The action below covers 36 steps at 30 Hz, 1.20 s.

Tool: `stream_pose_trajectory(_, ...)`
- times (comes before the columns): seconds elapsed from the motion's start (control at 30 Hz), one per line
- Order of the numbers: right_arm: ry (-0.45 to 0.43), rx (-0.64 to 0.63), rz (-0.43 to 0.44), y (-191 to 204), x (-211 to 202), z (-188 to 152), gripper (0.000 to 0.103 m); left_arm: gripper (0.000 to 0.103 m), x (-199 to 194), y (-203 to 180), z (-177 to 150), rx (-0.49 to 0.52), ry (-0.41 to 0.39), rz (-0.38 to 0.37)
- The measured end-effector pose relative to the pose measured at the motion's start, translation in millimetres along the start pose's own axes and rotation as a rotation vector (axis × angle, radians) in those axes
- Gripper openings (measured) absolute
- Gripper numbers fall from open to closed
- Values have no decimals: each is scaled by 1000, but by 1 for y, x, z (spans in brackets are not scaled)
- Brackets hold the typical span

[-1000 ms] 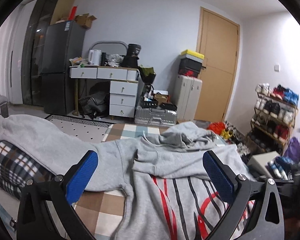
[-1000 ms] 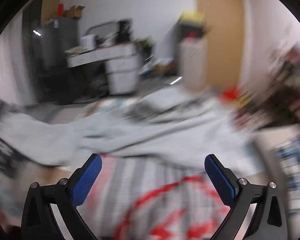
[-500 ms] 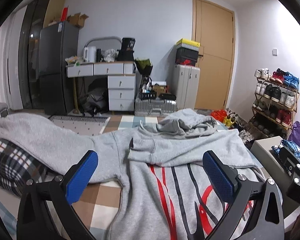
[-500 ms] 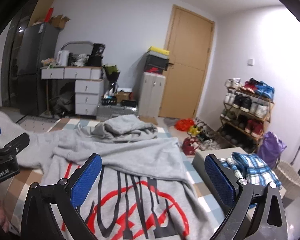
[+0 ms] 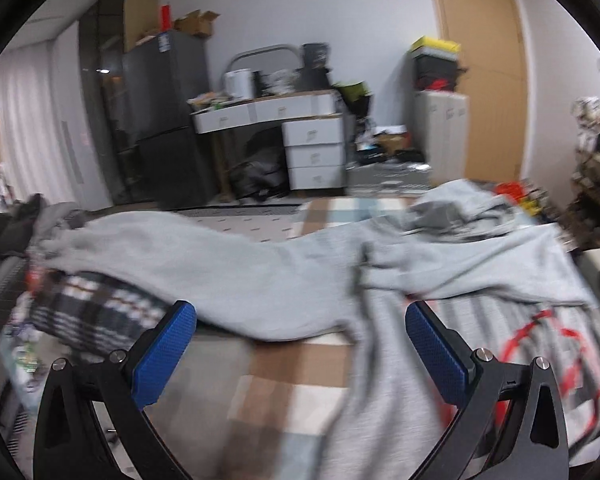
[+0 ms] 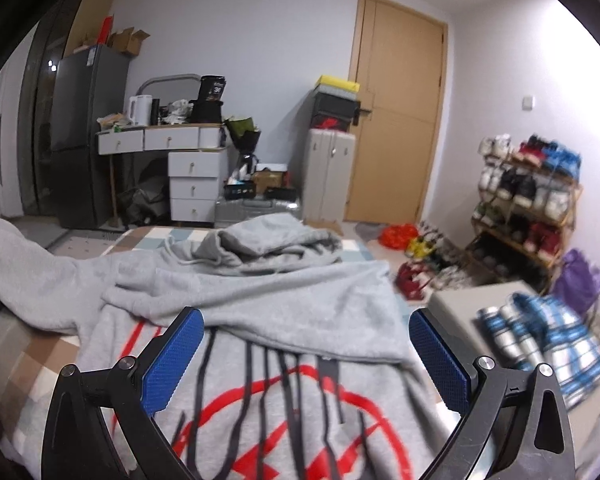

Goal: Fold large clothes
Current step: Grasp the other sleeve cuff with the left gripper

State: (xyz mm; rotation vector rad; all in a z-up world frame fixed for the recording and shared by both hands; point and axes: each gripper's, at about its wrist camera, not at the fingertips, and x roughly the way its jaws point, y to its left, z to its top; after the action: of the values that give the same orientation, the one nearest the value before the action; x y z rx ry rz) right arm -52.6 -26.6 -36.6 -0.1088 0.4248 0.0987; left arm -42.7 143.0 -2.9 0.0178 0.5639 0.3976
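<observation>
A large grey hoodie with a red and black print lies flat on a checked bed cover. Its right sleeve is folded across the chest, and the hood is bunched at the far end. The other sleeve stretches out to the left over a plaid cloth. My left gripper is open above the armpit area, holding nothing. My right gripper is open over the printed front, also holding nothing.
A folded blue plaid garment rests on a low white stand to the right of the bed. Beyond the bed stand a shoe rack, a white desk with drawers, a dark fridge and a wooden door.
The left gripper has swung to the left, so the outstretched sleeve and plaid cloth now fill more of its view. The right gripper has shifted slightly lower over the print.
</observation>
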Motion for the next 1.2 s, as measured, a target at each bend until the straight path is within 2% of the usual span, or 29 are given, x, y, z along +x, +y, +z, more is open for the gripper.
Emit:
stream_pose_trajectory(0.03, 10, 3, 26, 0, 0, -2, 103, 102, 3, 7, -1, 7, 15, 36)
stream_pose_trajectory(0.1, 13, 1, 78, -1, -2, -6, 103, 102, 7, 33, -1, -27, 57, 154)
stream_pose_trajectory(0.2, 7, 19, 128, -6, -8, -15, 103, 102, 7, 81, 0, -173, 74, 183)
stream_pose_trajectory(0.27, 38, 32, 213, -9, -6, -20, 103, 102, 4, 115, 1, -261, 87, 224)
stream_pose_trajectory(0.33, 64, 47, 250, -10, -2, -20, 103, 102, -1, 139, 5, -290, 79, 276)
stream_pose_trajectory(0.4, 77, 86, 277, -15, 2, -19, 103, 102, -5, 156, 13, -275, 64, 306)
stream_pose_trajectory(0.53, 125, 191, 327, -24, 6, -18, 103, 102, 5, 175, 25, -309, 67, 319)
stream_pose_trajectory(0.63, 136, 221, 357, -27, 6, -19, 103, 102, 30, 197, 28, -408, 122, 226)
stream_pose_trajectory(0.7, 129, 213, 359, -26, 5, -19, 103, 102, 53, 211, 26, -481, 199, 186)
stream_pose_trajectory(0.8, 116, 190, 352, -23, 4, -20, 103, 102, 67, 225, 20, -553, 254, 179)
stream_pose_trajectory(0.87, 115, 183, 345, -23, 4, -20, 103, 102, 72, 232, 17, -582, 246, 229)
stream_pose_trajectory(0.93, 119, 184, 347, -23, 4, -20, 103, 102, 77, 240, 14, -600, 250, 242)
stream_pose_trajectory(0.97, 120, 187, 346, -24, 5, -21, 103, 102, 81, 244, 13, -617, 255, 231)
stream_pose_trajectory(1.13, 130, 180, 345, -22, 9, -22, 103, 102, 97, 260, 13, -708, 272, 75)
stream_pose_trajectory(1.2, 134, 172, 346, -20, 10, -23, 103, 102, 100, 260, 11, -738, 273, 78)
